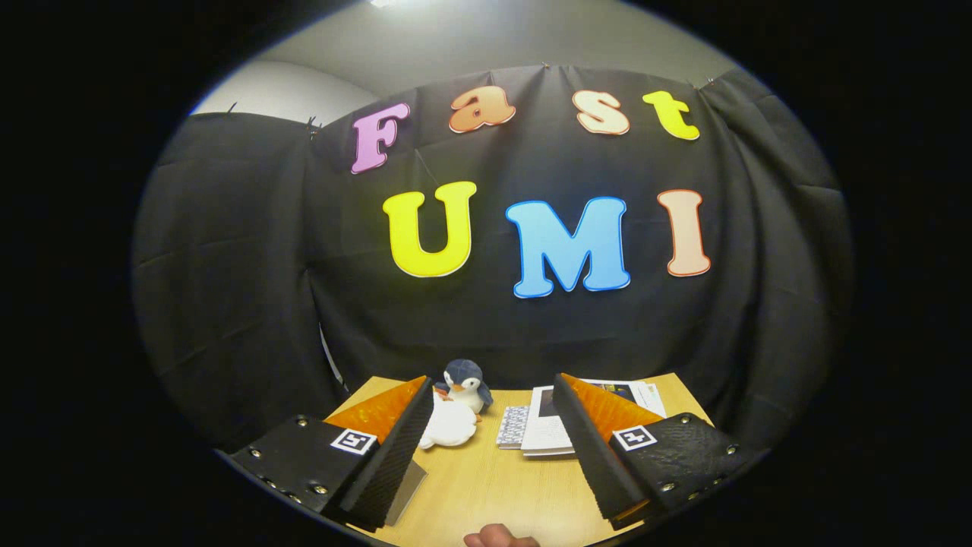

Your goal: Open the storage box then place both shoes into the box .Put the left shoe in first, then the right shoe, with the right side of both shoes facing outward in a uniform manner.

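The gripper (493, 448), low in frame, gapes wide with nothing held; penguin toy (465, 385) and papers (547, 433) on the table (486, 486) ahead give no sign of progress.

You see a light wooden table (486, 486) | a plush navy-and-white penguin (465, 386) on it beside a white plush toy (449, 425) | stacked white printed papers (548, 429) nearby

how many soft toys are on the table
2, touching: a penguin beyond the open gripper, and a white plush lying in front of it, beside the near finger. The fingers may hide others.
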Motion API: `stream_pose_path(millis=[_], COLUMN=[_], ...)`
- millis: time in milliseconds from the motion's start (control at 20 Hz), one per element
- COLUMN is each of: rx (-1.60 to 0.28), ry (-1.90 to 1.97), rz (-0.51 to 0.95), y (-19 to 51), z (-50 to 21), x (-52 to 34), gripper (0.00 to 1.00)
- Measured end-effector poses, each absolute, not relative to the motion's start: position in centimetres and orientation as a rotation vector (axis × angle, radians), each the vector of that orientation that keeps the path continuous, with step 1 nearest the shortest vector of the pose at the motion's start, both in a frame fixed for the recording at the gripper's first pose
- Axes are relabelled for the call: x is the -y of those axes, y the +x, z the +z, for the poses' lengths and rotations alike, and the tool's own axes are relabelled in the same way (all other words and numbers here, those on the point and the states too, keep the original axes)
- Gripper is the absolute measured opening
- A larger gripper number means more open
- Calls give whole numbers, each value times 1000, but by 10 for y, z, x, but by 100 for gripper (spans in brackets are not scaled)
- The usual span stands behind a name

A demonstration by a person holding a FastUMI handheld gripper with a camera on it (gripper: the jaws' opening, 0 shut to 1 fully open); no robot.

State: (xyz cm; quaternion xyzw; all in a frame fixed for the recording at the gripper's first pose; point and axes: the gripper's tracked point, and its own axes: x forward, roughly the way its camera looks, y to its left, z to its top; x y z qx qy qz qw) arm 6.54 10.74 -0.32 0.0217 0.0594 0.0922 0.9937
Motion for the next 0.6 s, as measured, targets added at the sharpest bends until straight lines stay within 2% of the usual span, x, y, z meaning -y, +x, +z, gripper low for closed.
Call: stream_pose_path(millis=[300,600], rx=[49,78], ry=[1,25], rz=[76,44], y=[45,51], z=[28,17], x=[-70,-38], gripper=[97,98])
